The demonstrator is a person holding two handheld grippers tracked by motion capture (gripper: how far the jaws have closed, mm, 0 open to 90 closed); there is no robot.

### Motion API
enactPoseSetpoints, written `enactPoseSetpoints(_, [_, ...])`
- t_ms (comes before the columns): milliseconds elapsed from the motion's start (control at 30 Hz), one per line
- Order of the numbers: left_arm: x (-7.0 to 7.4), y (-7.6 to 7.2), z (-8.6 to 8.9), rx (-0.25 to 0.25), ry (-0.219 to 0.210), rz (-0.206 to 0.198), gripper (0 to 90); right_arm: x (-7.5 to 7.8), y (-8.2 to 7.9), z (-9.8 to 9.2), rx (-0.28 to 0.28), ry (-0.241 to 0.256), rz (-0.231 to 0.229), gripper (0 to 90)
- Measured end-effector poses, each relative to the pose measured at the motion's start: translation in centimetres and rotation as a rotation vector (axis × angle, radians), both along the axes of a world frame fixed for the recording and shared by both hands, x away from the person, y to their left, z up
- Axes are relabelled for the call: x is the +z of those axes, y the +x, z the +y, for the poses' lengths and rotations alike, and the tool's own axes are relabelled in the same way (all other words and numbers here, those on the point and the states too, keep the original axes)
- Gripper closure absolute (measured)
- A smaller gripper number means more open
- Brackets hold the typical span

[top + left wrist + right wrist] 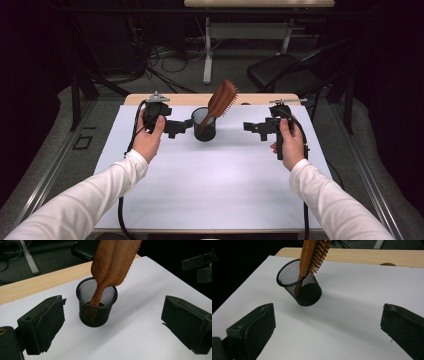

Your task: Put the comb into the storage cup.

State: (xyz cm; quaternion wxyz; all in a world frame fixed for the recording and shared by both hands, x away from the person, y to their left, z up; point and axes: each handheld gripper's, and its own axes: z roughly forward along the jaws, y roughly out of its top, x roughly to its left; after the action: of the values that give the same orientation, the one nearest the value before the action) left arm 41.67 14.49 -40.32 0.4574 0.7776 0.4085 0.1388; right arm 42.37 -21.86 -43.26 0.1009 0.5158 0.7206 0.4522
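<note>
A black mesh cup stands upright on the white sheet near the table's far middle. A brown wooden hairbrush rests handle-down in it, its head leaning up to the right. My left gripper is open just left of the cup, not touching it. My right gripper is open some way to the cup's right. The left gripper view has the cup and brush centred beyond the wide-apart jaws. From the right gripper, the cup and the brush handle appear at upper left.
A white sheet covers most of the wooden table. Black cables trail from both grippers off the near edge. Beyond the table are a black chair, a desk leg and floor cables.
</note>
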Motion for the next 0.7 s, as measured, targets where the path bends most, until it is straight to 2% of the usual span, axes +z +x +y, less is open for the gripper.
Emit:
enactPoseSetpoints(133, [0.1, -0.1, 0.0, -0.005, 0.016, -0.017, 4.8, -0.2, -0.4, -0.8, -0.008, 0.004, 0.0, 0.0])
enactPoseSetpoints(333, [0.2, -0.4, 0.2, -0.01, 0.015, -0.029, 5.3, -0.7, -1.0, -1.8, -0.024, 0.006, -0.002, 0.0])
enactPoseSetpoints(533, [0.1, -0.7, 0.5, -0.023, 0.043, -0.045, 5.6, -1.2, -1.9, -2.6, -0.029, 0.01, -0.009, 0.0])
enactPoseSetpoints(700, [0.3, -0.9, 0.8, -0.019, 0.035, -0.057, 5.9, -1.7, -2.7, -3.1, -0.035, 0.016, -0.016, 0.0])
